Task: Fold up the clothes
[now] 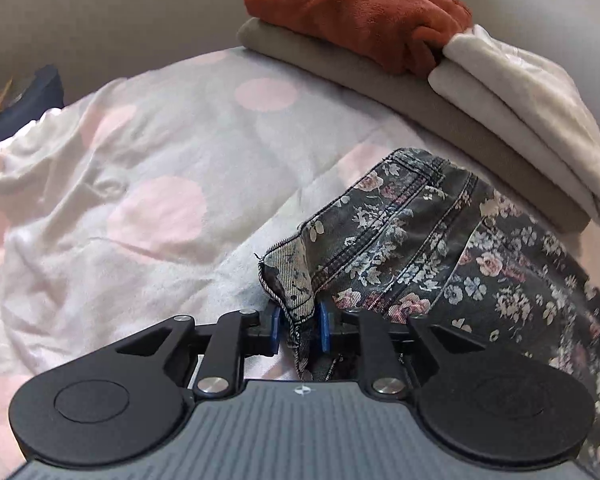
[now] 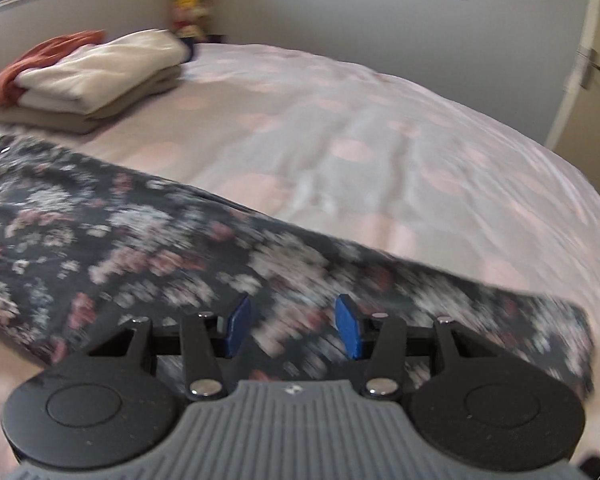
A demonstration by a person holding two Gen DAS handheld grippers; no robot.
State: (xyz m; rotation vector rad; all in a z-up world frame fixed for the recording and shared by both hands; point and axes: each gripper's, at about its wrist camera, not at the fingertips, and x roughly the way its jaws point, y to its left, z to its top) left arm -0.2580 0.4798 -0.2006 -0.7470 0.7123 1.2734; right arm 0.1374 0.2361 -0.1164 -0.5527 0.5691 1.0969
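**A:** Left gripper [image 1: 299,330] has its jaws narrow round the floral jeans [image 1: 440,248] waistband edge, barely pinching if at all. Right gripper [image 2: 291,330] gapes open above the leg.

**B:** Jeans lie on the near bed [image 2: 380,128], folded stack [image 2: 100,68] far-left. Probably mid-fold; next, grab the leg.

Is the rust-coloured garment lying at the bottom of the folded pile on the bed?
No: the rust-coloured garment lies on top of the pile, with a folded grey-beige piece beneath it on the bedcover.
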